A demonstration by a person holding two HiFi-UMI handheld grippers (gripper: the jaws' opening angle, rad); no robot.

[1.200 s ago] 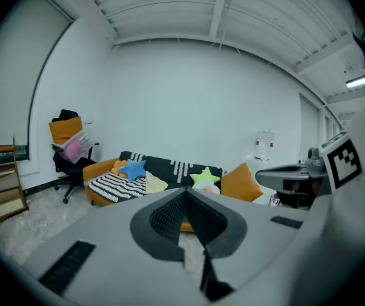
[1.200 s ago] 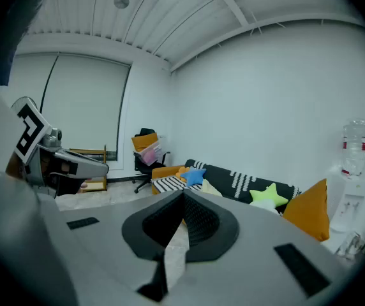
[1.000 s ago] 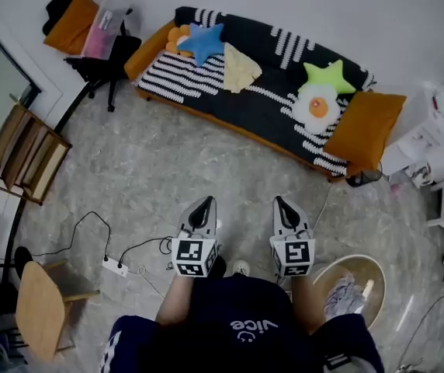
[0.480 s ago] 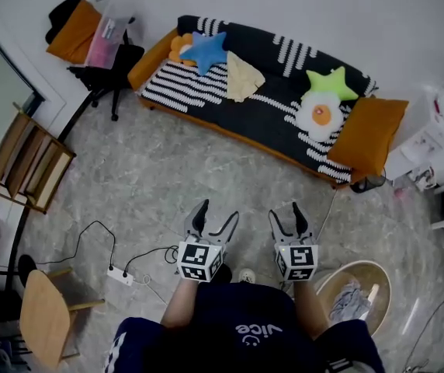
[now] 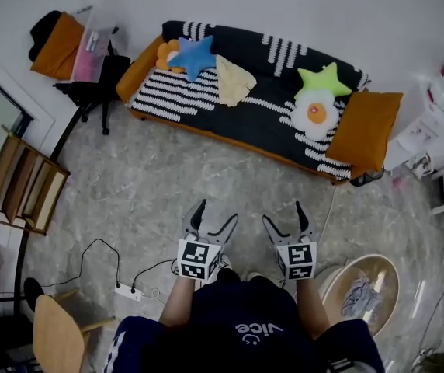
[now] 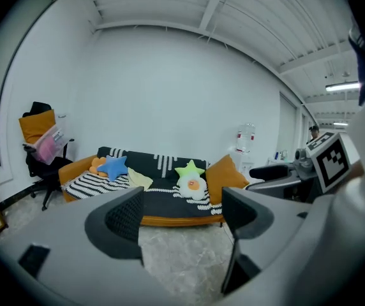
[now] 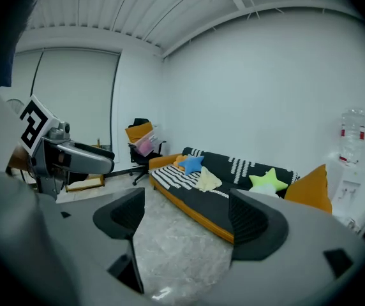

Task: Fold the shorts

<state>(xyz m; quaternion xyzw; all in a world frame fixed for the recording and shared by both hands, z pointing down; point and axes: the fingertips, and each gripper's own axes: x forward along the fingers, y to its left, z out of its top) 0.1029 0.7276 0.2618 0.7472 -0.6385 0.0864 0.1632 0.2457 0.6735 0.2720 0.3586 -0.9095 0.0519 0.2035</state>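
In front of the person's dark shirt, over the marbled floor (image 5: 160, 177), I see the left claw (image 5: 215, 216) and the right claw (image 5: 285, 217) both opening, jaws already wide, with nothing between them but floor. The person's torso blocks whatever lies under the hands, and the right arm covers part of the rim of the round basket (image 5: 379, 263) alongside. In the basket sits a crumpled grey-white bundle (image 5: 357, 294), too bunched for me to identify. Well apart from both claws, on the striped sofa (image 5: 262, 109), a pale yellow cloth (image 5: 232, 80) lies between the blue star cushion (image 5: 193, 55) and the green star cushion (image 5: 324, 78). It looks like the shorts, though I cannot confirm that from here.
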